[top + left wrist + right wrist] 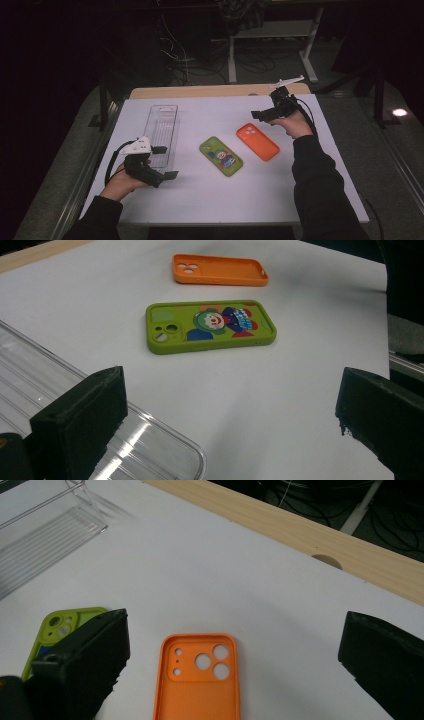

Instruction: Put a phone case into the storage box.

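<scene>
High view: your left gripper (166,162) and right gripper (257,115) hold jaws apart, empty, over a smooth orange phone case (257,141), glossy green cartoon case (221,156) and ribbed clear tray (162,131).

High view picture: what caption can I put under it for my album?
Two open claws, left and right, hover above an orange phone case, a green one and a clear tray.
</scene>
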`<control>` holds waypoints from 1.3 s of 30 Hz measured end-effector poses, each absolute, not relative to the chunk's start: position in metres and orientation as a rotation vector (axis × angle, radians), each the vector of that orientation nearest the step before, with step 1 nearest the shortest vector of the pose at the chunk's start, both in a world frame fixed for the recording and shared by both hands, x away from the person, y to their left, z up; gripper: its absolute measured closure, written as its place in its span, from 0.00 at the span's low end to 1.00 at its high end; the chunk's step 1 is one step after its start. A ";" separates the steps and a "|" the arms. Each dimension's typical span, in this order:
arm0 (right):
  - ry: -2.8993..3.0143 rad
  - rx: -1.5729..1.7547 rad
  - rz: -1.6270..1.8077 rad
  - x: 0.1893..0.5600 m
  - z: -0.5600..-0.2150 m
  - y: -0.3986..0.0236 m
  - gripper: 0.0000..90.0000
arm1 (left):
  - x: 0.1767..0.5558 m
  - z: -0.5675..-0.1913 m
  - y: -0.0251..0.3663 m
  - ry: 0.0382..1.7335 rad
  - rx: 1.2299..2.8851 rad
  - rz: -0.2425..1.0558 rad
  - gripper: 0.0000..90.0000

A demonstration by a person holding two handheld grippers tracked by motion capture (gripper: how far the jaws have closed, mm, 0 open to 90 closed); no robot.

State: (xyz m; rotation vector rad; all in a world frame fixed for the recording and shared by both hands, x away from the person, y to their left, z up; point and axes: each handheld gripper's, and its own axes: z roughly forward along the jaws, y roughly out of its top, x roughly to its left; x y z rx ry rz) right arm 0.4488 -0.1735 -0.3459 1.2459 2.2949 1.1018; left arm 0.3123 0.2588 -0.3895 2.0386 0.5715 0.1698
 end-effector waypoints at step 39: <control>2.361 1.324 1.015 0.444 -0.410 -0.163 0.00 | 0.312 -0.390 0.259 0.570 2.037 0.164 0.00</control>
